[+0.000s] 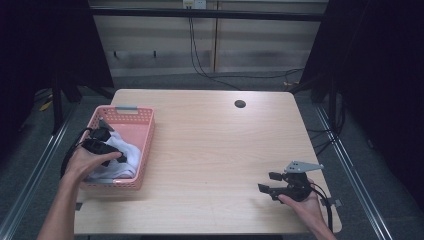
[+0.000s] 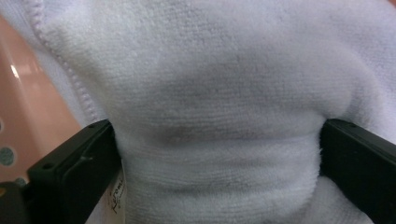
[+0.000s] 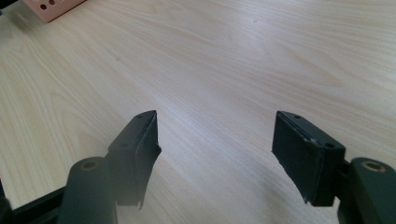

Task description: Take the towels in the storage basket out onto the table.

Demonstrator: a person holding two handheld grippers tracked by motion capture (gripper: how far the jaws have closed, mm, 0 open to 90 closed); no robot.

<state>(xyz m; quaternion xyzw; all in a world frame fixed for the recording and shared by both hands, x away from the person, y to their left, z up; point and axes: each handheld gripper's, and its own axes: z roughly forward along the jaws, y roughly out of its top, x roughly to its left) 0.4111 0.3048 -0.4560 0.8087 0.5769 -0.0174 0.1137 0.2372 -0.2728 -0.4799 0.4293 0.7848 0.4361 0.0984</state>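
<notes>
A white towel (image 1: pixel 124 150) lies bunched in a pink perforated basket (image 1: pixel 146 145) at the table's left edge. My left gripper (image 1: pixel 118 156) reaches down into the basket. In the left gripper view its jaws stand wide apart, one on each side of a thick fold of the towel (image 2: pixel 219 93), and the left gripper (image 2: pixel 217 135) presses into the cloth; the basket's pink wall (image 2: pixel 28 107) shows at left. My right gripper (image 1: pixel 266 181) rests low over the table's front right part, open and pointing left. Between the right gripper (image 3: pixel 215 135) jaws there is just bare wood.
The light wooden table (image 1: pixel 210 150) has a round cable hole (image 1: pixel 240 104) near its far edge. A corner of the basket (image 3: pixel 51 7) shows far off in the right gripper view. Dark curtains and metal rails flank the table; cables run along the back wall.
</notes>
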